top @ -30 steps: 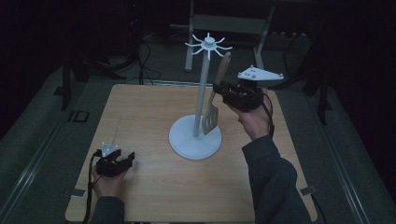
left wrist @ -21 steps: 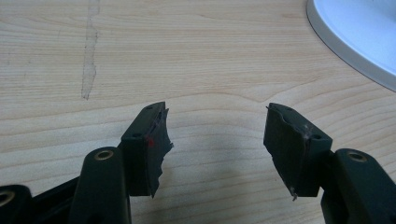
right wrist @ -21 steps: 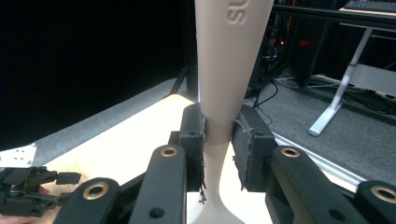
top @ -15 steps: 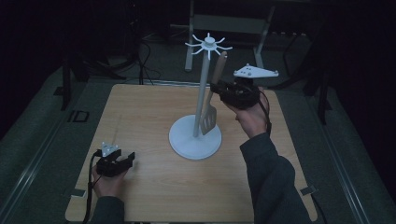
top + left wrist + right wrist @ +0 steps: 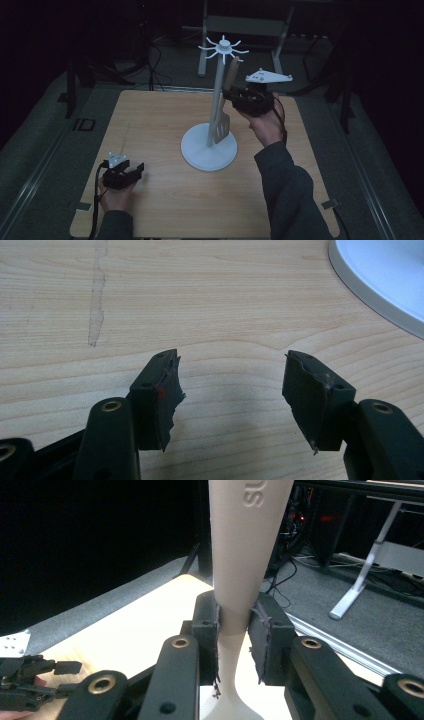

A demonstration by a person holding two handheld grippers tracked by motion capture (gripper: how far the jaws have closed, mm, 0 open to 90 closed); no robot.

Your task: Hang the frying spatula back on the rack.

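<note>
Two tools are in play, and only mine on the right is busy: the right tool (image 5: 235, 96) pinches the handle of a beige slotted spatula (image 5: 223, 125), its pads pressed against the narrow neck of the handle, as the right gripper view makes plain (image 5: 234, 642). Compared with a second ago I have carried the spatula slightly higher and closer to the white utensil stand (image 5: 210, 145), so its handle tip now sits just under the ring of hooks (image 5: 223, 48) at the top of the pole, while the blade hangs beside the pole above the round base. I judge this to be the approach for hanging it; the handle end is not yet on a hook as far as I can tell. The left tool (image 5: 123, 173) rests low on the wooden worktop (image 5: 150, 120), jaws spread and empty, unmoved, well apart from the stand.
</note>
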